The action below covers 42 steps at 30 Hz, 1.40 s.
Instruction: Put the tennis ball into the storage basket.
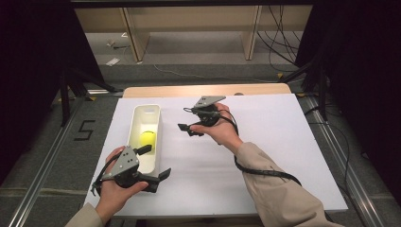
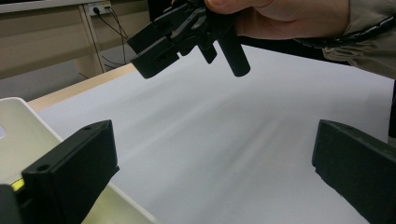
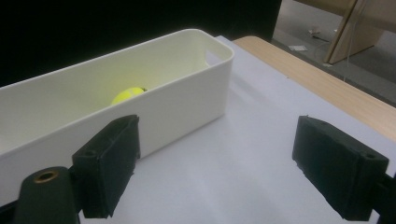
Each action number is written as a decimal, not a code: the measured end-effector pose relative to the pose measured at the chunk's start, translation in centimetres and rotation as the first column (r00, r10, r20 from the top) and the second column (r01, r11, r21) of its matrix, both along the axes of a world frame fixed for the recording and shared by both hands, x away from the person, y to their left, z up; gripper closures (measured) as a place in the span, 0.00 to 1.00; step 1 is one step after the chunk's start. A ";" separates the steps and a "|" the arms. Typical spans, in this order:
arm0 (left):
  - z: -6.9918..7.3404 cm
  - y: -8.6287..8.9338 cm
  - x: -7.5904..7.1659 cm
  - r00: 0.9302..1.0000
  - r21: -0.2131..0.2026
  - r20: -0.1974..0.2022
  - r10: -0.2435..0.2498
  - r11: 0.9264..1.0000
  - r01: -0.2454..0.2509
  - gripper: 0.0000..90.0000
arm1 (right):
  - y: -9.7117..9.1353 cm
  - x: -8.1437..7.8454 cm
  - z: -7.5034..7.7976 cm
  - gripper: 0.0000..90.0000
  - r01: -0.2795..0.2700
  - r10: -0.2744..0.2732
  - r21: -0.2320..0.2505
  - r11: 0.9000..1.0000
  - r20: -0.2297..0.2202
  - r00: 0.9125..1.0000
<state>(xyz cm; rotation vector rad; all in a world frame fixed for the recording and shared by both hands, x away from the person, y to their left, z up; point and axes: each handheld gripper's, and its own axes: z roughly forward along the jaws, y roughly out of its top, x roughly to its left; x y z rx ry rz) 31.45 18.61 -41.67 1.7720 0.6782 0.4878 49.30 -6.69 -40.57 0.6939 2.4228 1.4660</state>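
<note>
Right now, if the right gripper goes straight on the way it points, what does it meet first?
Probably the long side wall of the white bin; the right gripper has open, empty jaws aimed at it, though its line may pass the bin's end.

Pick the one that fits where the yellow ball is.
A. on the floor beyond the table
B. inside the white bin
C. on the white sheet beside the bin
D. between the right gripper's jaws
B: the ball lies on the bin's floor, and the right gripper view shows it behind the bin wall, with nothing between that gripper's open jaws.
</note>
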 end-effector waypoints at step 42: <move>0.1 -0.1 -0.1 1.000 -0.001 0.004 0.002 1.000 -0.002 0.00 | -13.3 -3.4 -0.2 0.18 0.181 -0.181 0.037 0.983 0.012 0.983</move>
